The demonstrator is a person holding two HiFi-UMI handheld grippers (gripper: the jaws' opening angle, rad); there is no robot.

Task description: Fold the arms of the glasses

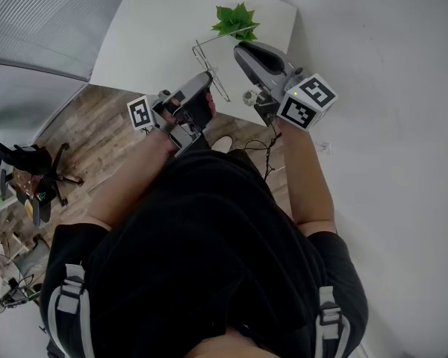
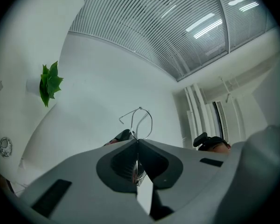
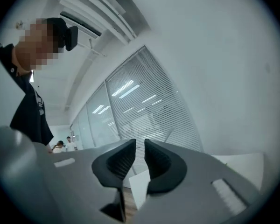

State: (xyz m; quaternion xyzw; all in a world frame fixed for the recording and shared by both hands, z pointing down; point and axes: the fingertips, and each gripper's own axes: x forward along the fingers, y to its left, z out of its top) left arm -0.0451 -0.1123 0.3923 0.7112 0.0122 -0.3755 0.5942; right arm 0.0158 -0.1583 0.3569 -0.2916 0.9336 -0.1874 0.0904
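My left gripper is shut on thin wire-framed glasses, whose wire loop sticks up past the closed jaw tips. In the head view the left gripper holds the glasses in the air over the near edge of a white table. My right gripper hovers just to the right of the glasses, apart from them. In the right gripper view its jaws stand a narrow gap apart with nothing between them; the glasses do not show there.
A small green plant sits on the table just beyond both grippers, also seen as the plant at the left. Wooden floor and a black office chair lie to the left. A white wall runs along the right.
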